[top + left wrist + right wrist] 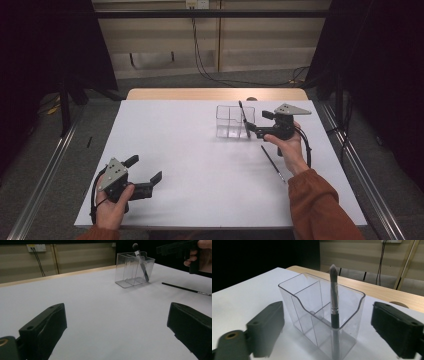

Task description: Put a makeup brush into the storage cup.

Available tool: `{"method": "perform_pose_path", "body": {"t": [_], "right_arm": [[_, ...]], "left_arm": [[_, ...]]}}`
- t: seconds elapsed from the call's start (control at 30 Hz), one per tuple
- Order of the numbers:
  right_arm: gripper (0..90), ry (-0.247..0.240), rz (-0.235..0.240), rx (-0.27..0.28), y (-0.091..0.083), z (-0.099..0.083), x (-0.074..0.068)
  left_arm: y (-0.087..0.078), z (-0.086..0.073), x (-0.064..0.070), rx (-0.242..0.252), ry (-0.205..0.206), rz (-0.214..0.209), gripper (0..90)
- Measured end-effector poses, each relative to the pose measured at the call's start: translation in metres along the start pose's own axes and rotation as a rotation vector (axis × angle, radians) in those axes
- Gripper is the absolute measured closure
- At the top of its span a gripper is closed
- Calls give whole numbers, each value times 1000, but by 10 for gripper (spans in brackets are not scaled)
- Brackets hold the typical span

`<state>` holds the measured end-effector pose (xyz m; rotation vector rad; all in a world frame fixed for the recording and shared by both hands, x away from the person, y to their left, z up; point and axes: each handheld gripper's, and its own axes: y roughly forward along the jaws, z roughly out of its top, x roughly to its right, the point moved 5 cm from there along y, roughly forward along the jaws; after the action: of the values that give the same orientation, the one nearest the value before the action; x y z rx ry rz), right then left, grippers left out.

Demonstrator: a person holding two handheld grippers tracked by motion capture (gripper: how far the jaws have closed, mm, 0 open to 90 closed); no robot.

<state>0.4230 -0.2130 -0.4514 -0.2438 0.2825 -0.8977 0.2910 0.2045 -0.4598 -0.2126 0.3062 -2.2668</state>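
Fingers apart on both grippers; brush [334, 302] base blurred behind clear organizer [312, 300] wall.

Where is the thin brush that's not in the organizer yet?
In the high view, the thin brush lies flat on the white table, right side, near the right tool and just short of the clear organizer.

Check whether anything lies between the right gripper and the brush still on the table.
Nothing visible does. The thin brush lies flat on bare white table, just beside the hand holding the right gripper, whose jaws stand open at the clear organizer. The organizer and its upright brush sit beyond, not between.
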Motion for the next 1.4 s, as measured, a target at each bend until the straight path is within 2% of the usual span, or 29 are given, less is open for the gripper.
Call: {"method": "perform_pose_path", "body": {"t": [0.13, 0.43, 0.57, 0.67, 0.73, 0.8, 0.87, 0.93, 1.0, 1.1, 1.17, 1.4], "right_arm": [[23, 15, 16, 11, -4, -4, 0], [13, 40, 4, 12, -19, -7, 0], [14, 19, -26, 20, -28, -8, -2], [11, 2, -45, 21, -35, -8, -3], [9, -4, -34, 15, -39, -9, -3], [10, -5, -42, 26, -44, -11, -4], [10, -12, -45, 33, -50, -13, -5], [7, -9, -41, 36, -54, -15, -6], [4, -15, -38, 31, -58, -19, -9], [6, -16, -25, 26, -65, -23, -12], [8, -27, -40, 37, -70, -25, -14], [11, -32, -46, 47, -85, -29, -18]], "left_arm": [[0, 0, -1, 0, 0, 0, 25], [0, 1, -2, -1, 2, 3, 25], [0, 1, -1, 7, -6, 1, 25], [-1, 2, -1, 6, 6, 7, 25], [-2, 2, -2, 8, 0, 4, 25], [-3, 2, -3, 10, -1, 8, 25], [-3, 2, -4, 20, -33, 1, 25], [-4, 1, -6, 13, -17, 22, 29], [-5, 2, -7, 20, -25, 8, 30], [-5, 2, -7, 22, -10, 14, 29], [-6, 2, -7, 22, -10, 13, 28], [-7, 1, -9, 23, -24, 19, 31]]}}
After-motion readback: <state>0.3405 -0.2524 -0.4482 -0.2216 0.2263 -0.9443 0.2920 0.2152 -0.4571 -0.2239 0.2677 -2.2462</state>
